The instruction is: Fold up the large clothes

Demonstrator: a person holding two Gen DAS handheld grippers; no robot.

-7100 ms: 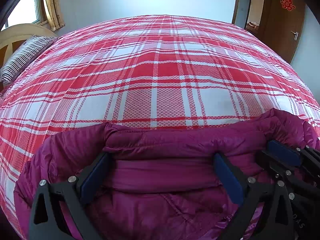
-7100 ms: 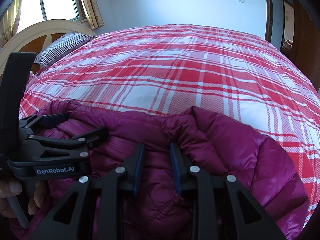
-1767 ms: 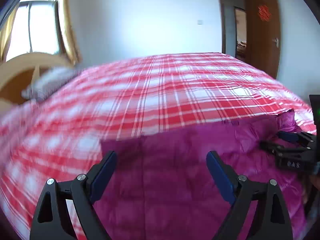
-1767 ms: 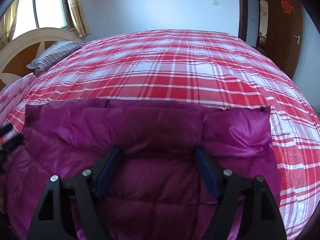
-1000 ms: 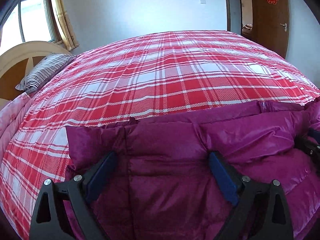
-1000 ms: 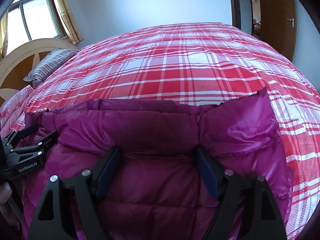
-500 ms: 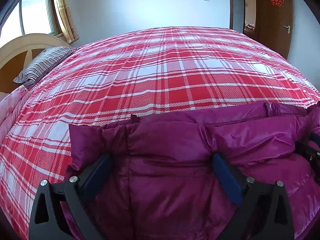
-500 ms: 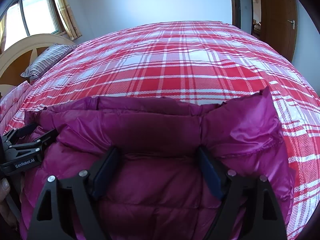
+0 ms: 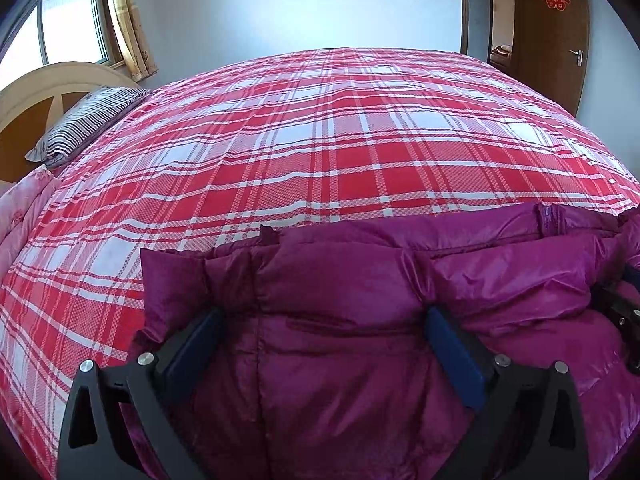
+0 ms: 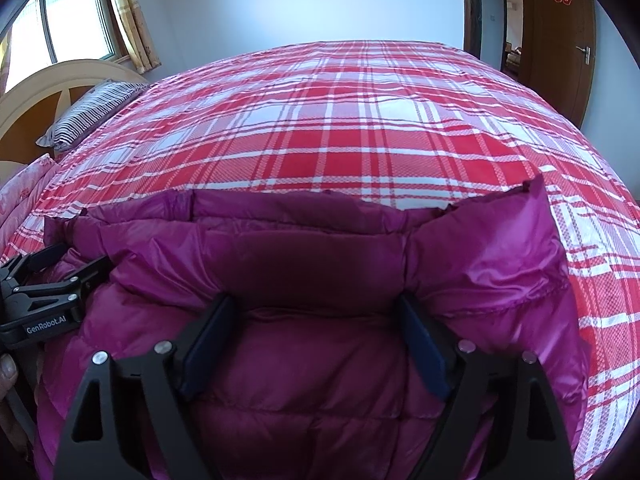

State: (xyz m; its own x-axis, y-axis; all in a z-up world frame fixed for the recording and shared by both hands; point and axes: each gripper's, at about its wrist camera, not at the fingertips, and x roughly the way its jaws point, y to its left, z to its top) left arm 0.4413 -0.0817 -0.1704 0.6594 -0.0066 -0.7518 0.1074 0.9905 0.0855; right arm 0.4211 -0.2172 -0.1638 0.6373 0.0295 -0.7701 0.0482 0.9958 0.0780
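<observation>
A magenta puffer jacket (image 9: 360, 280) lies folded in a thick stack at the near edge of the bed; it also shows in the right wrist view (image 10: 304, 264). My left gripper (image 9: 320, 344) is open, its fingers pressed down into the jacket's left part. My right gripper (image 10: 314, 336) is open, its fingers sunk into the right part. The left gripper also shows at the left edge of the right wrist view (image 10: 60, 268). The right gripper shows partly at the right edge of the left wrist view (image 9: 620, 304).
The red and white plaid bedcover (image 9: 340, 140) stretches away ahead. A striped pillow (image 9: 88, 116) and a curved wooden headboard (image 9: 44, 92) are far left. A pink quilt (image 9: 20, 208) lies at the left edge. A brown door (image 9: 548, 40) stands at the far right.
Over the last second both grippers sank a little lower into the jacket, still wide open. Earlier the jacket was spread flatter and the right gripper was nearly closed on it.
</observation>
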